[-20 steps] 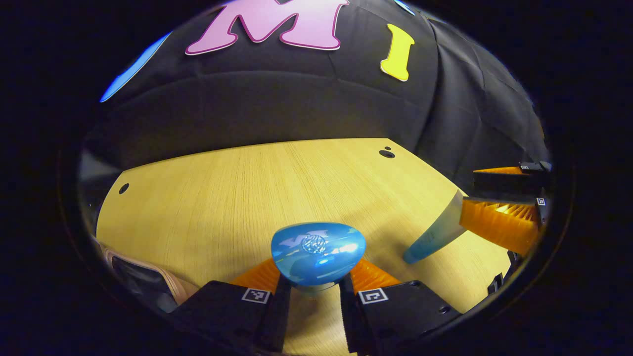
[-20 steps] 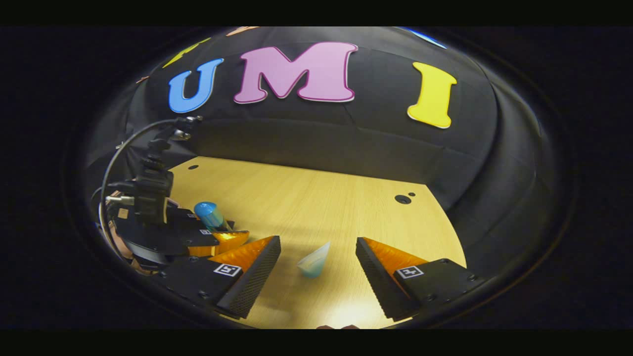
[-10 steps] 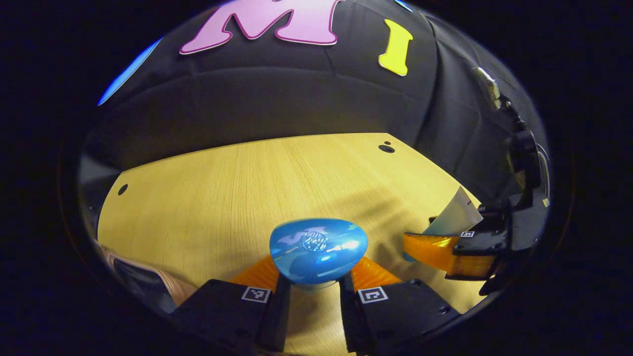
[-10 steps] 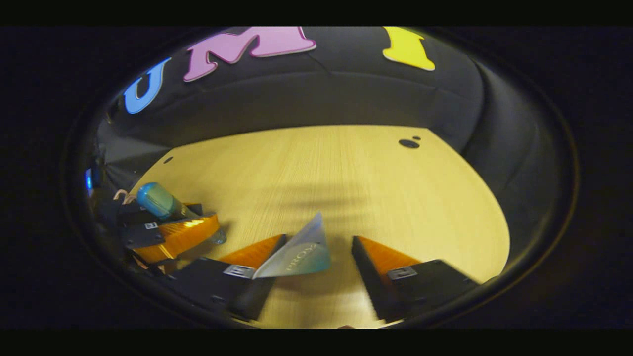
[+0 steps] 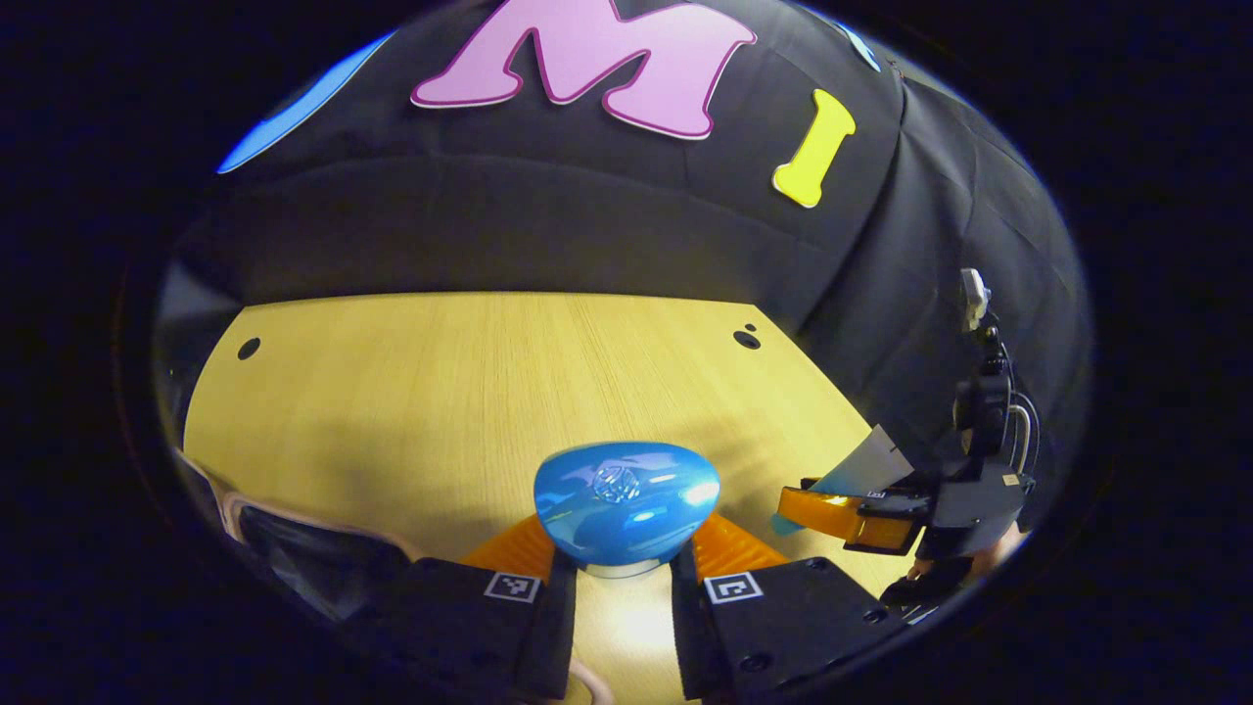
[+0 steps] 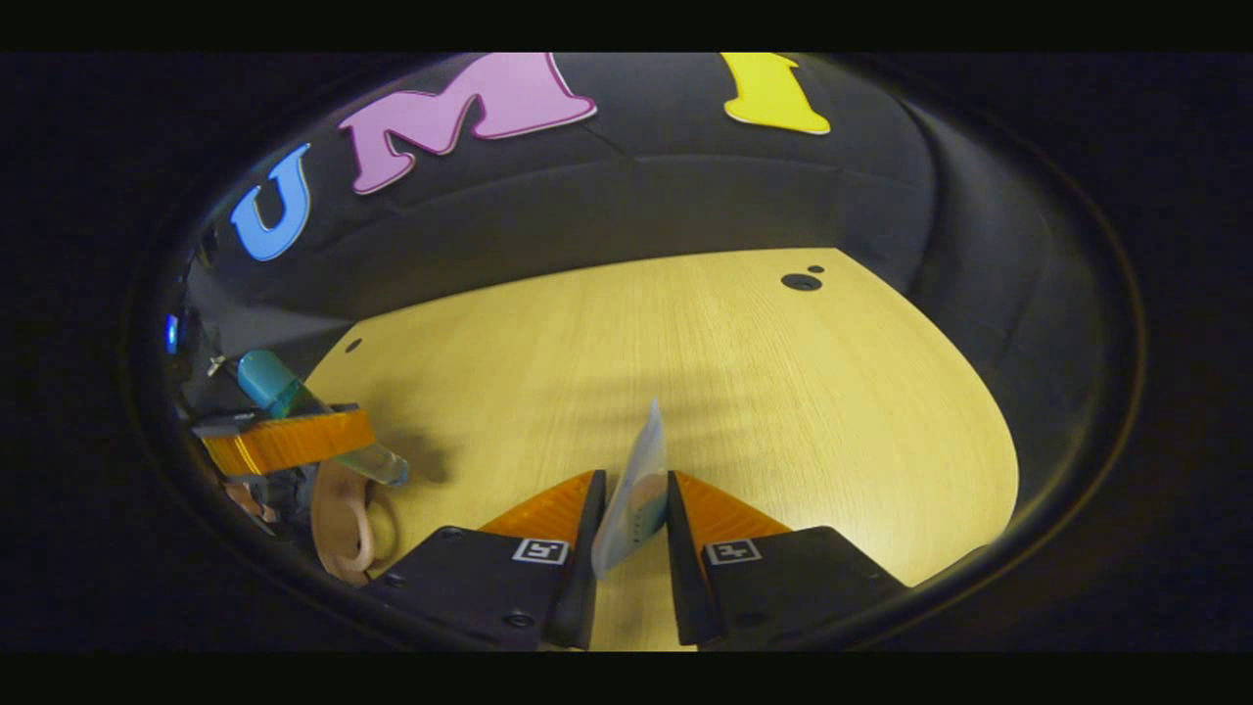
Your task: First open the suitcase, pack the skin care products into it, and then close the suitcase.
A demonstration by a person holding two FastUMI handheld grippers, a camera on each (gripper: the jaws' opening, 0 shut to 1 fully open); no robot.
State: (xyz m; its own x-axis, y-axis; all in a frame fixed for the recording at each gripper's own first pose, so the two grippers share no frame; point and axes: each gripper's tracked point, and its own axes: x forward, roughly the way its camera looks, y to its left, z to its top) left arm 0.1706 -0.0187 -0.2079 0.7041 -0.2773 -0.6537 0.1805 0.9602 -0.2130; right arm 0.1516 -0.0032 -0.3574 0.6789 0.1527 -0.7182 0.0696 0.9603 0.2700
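Left hand-held gripper (image 5: 624,578): your two fingers pinch a blue-capped bottle (image 5: 626,499) at the bottom of the left gripper view; both press its sides just below the glossy cap, which faces the camera.
Same gripper seen from the right: in the right gripper view your left hand-held gripper (image 6: 284,439) sits at the far left edge, with the blue-capped bottle (image 6: 294,397) slanting through its fingers, cap up, clear lower end poking out below.
Right hand-held gripper (image 6: 631,548): your fingers are pressed onto a flat skin care tube (image 6: 636,494), one finger on each face; the tube stands on edge, its crimped end pointing away from the camera over the bench.
Same gripper seen from the left: in the left gripper view your right hand-held gripper (image 5: 832,509) is at the right edge, the pale skin care tube (image 5: 861,465) sticking up out of it.
Suitcase: a dark interior with a pinkish rim (image 5: 294,548) lies at the lower left of the left gripper view, just beside your left fingers; a pinkish rounded part (image 6: 343,519) also shows low in the right gripper view, under the left gripper.
Bench (image 5: 470,392): light wood grain, with small dark holes near its far corners.
Booth wall (image 5: 548,225): black cloth behind the far edge of the bench.
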